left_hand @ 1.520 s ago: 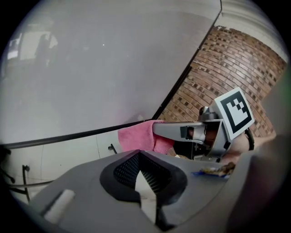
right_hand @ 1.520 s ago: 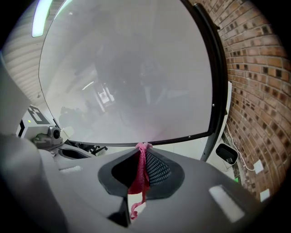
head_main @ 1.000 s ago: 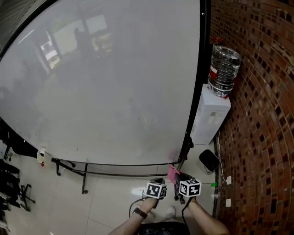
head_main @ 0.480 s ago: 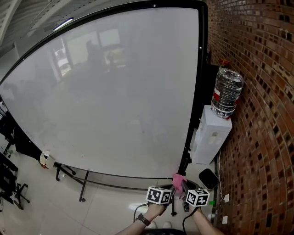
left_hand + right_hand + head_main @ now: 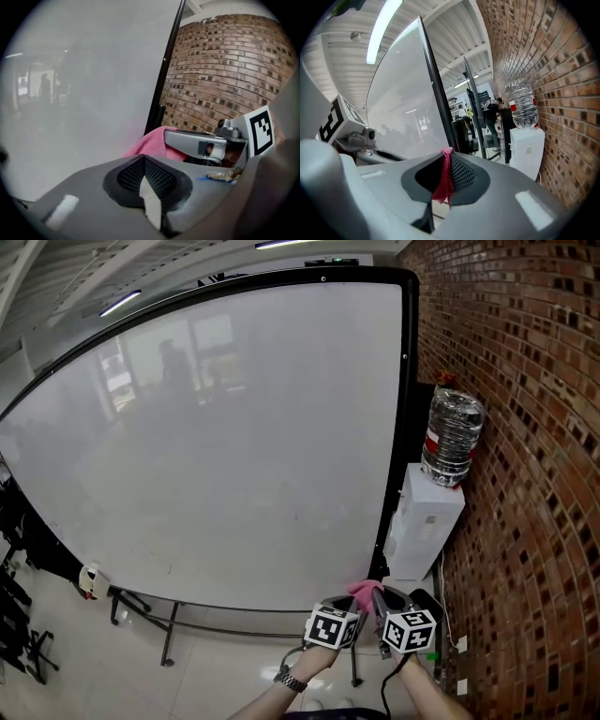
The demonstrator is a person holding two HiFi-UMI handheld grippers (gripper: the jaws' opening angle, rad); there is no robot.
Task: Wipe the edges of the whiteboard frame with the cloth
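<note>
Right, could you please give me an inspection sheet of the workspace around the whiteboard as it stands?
Surface: whiteboard looks blank, with only reflections.
Job's things: black frame; pink cloth near its lower right corner.
Clutter: small white object by the stand.
Grippers: right gripper, fingers shut on the cloth; left gripper, fingers shut, nothing seen between them.
Cables: thin white cable at the wall base.
Surroundings: brick wall; water dispenser with bottle beside the frame.

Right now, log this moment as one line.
right gripper: shut on pink cloth | left gripper: shut, empty | cloth near lower right corner of black whiteboard frame
</note>
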